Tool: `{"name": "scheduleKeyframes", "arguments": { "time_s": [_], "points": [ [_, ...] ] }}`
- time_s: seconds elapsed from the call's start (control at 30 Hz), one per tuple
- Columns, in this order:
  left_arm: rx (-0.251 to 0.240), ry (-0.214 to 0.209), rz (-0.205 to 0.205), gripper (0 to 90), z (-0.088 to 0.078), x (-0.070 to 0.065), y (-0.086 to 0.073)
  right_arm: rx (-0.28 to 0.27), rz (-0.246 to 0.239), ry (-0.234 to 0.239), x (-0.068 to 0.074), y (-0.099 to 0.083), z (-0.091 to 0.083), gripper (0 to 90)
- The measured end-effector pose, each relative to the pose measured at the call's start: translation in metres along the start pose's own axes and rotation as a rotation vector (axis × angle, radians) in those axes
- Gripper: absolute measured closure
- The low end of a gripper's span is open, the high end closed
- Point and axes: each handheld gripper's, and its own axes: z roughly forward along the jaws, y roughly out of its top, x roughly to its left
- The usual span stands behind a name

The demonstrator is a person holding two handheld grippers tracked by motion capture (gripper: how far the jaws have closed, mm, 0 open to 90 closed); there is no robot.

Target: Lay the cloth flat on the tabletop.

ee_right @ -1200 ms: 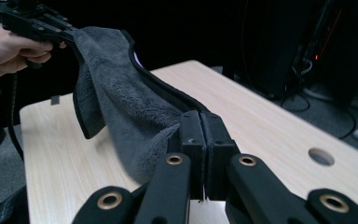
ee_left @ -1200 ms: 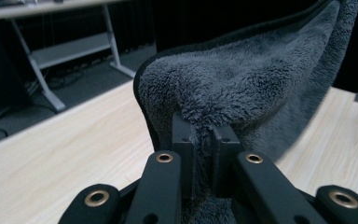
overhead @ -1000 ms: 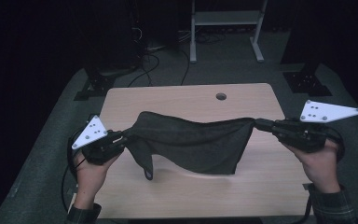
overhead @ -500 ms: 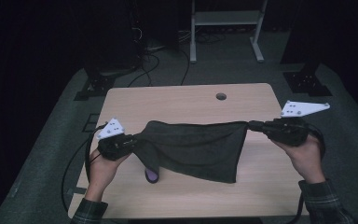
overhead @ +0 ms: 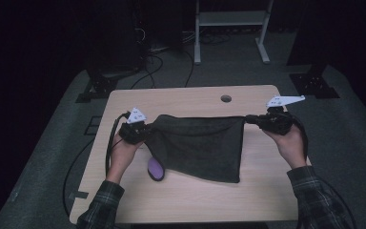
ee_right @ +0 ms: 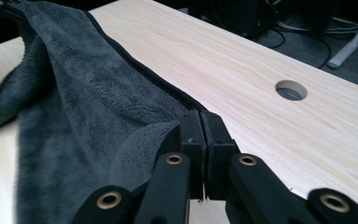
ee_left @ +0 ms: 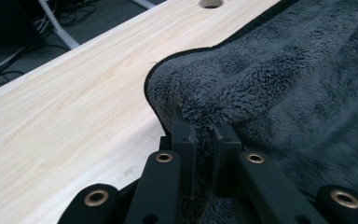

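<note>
Pale wood-grain desk (overhead: 195,98) with a round cable hole (overhead: 226,98), dark carpet around. Dark grey fleecy towel (overhead: 200,145), black-hemmed, stretched lengthwise left to right over mid-desk, lower edge sagging onto the wood. Left gripper (overhead: 140,132) jaws clamped on one top corner, right gripper (overhead: 250,119) jaws pinched on the other. Purple oval object (overhead: 155,168) peeking out beneath.

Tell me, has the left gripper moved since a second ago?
Yes. The left gripper, shut on the dark grey towel, has come down and inward over the wooden table, toward its round hole.
</note>
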Motion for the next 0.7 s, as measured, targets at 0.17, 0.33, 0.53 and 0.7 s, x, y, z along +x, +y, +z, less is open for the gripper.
{"name": "scheduleKeyframes", "arguments": {
  "time_s": [0.17, 0.33, 0.53, 0.7],
  "points": [
    [0.029, 0.019, -0.055, 80.8, 0.028, 0.019, -0.004, 0.015, 0.031, -0.028, -0.017, 0.0, 0.027, 88.1],
    [0.055, 0.022, -0.075, 63.7, 0.035, 0.022, -0.011, 0.032, 0.042, -0.064, -0.024, -0.005, 0.046, 78.0],
    [0.01, -0.006, -0.103, 52.2, 0.014, 0.018, -0.011, 0.063, 0.047, -0.048, -0.02, -0.013, 0.048, 61.3],
    [0.022, -0.031, -0.077, 49.5, 0.002, 0.005, -0.017, 0.062, 0.042, -0.004, -0.008, -0.024, 0.04, 57.7]
  ]
}}
